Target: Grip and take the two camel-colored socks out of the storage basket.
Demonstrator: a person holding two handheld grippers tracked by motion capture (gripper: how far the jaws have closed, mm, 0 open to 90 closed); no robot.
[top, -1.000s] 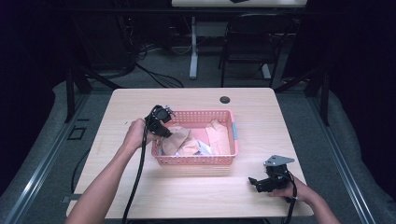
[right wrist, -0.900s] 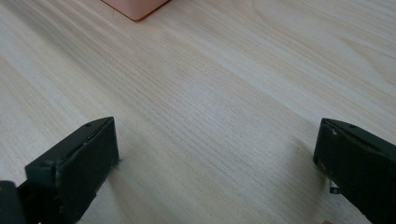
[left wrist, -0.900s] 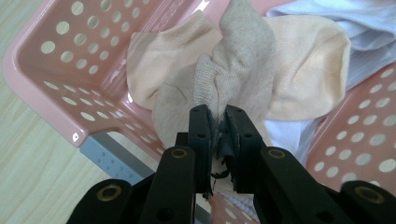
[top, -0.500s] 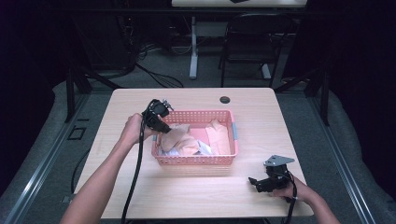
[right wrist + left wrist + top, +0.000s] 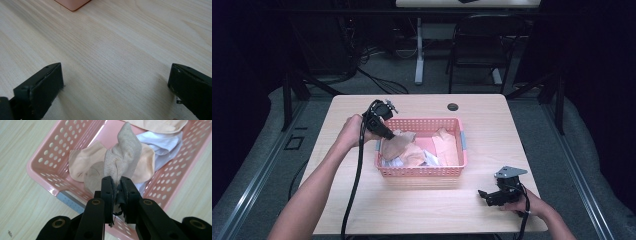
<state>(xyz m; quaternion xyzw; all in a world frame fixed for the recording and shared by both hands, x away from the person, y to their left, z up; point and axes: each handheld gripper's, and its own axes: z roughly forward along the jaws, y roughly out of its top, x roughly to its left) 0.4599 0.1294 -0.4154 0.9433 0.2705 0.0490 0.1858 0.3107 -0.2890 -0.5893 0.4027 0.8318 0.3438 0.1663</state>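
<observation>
High view: the left gripper (image 5: 387,131), at centre-left, has risen from the pink basket (image 5: 459,165), lifting a tan sock (image 5: 396,145) clear, so unloading seems underway. Left gripper view: its jaws pinch the sock above peach and white cloths (image 5: 165,142). Right gripper view: the right gripper (image 5: 116,87) rests wide apart on the bare table (image 5: 120,45).

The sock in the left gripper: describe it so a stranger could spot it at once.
Find the pink basket on the wooden table. At its left end, the left gripper pinches a beige-grey knit sock, lifted above the flat peach and white pieces.
</observation>
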